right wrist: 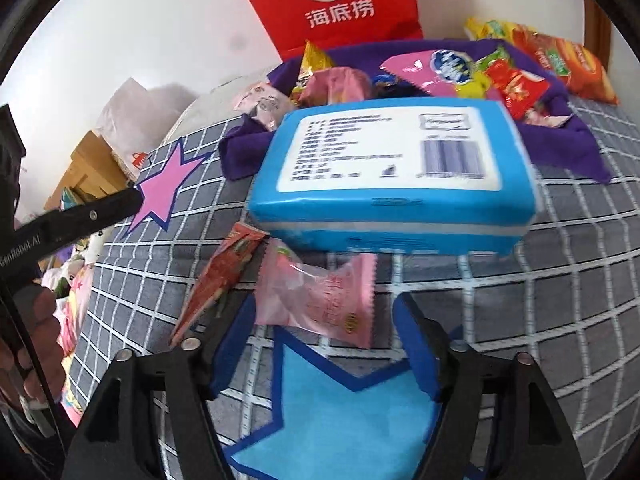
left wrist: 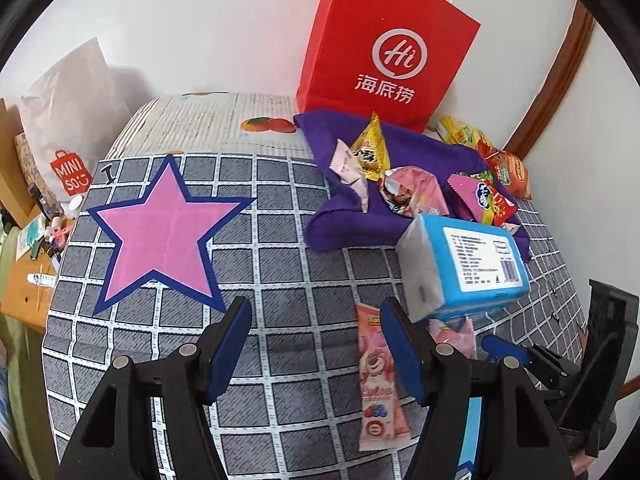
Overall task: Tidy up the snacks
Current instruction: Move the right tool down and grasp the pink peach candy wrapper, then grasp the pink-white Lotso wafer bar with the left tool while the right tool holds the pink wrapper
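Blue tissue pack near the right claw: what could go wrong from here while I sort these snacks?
1. The blue tissue pack seems to rest on the pink wrapped snack; pulling that snack may tip the pack.
2. The right claw is open with the snack's edge between its fingers; closing now might catch only the wrapper.
3. The left claw is open beside the long pink snack stick and could nudge it.

You are looking at red paper bag point(left wrist: 384, 44) leaning against white wall point(left wrist: 200, 20); white MINISO bag point(left wrist: 68, 128) sitting at far left beside cluttered wooden desk point(left wrist: 24, 288); brown wooden trim point(left wrist: 556, 84) curving up at right; grey checked sheet point(left wrist: 280, 340) covering bed.
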Action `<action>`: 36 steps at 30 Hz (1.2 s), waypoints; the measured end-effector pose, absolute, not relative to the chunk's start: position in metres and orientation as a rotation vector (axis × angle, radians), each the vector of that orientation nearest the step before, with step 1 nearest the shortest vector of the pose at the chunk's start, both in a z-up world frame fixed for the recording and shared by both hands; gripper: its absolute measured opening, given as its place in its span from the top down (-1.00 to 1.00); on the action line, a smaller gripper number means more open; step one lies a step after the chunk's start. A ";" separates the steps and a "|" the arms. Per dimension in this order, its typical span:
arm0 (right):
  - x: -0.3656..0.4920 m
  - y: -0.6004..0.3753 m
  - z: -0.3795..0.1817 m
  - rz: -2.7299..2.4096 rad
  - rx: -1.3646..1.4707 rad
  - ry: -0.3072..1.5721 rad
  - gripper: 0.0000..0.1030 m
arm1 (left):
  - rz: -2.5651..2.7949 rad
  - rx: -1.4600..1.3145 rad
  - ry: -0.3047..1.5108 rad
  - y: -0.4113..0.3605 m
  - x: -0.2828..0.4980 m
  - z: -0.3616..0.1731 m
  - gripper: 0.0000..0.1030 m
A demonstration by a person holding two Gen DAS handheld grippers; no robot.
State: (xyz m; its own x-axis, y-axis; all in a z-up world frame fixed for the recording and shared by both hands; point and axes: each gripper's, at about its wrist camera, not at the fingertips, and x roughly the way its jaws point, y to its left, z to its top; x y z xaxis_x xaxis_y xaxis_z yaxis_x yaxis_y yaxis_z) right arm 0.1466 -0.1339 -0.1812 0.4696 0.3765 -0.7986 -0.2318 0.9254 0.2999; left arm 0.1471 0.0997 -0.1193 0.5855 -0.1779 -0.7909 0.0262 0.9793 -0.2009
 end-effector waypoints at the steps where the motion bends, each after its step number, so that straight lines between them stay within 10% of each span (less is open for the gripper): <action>1: 0.149 -0.131 -0.183 0.379 0.159 1.016 -0.47 | -0.120 -0.174 0.939 0.101 0.147 -0.120 -0.25; 19: 0.162 -0.094 -0.200 0.264 0.025 0.988 -0.58 | -0.116 -0.182 0.965 0.110 0.152 -0.137 -0.25; 26: 0.161 -0.105 -0.197 0.268 0.040 0.971 -0.15 | -0.109 -0.172 0.969 0.107 0.147 -0.138 -0.25; 36: 0.139 -0.127 -0.177 0.295 0.067 0.933 -0.10 | -0.126 -0.138 0.975 0.086 0.138 -0.137 -0.25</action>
State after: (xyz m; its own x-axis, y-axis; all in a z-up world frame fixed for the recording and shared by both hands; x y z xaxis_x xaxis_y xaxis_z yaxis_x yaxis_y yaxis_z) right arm 0.1386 -0.1271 -0.1770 0.5583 0.2789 -0.7814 -0.2211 0.9578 0.1839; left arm 0.1378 0.0859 -0.1370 0.5549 -0.1684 -0.8147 0.0446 0.9839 -0.1730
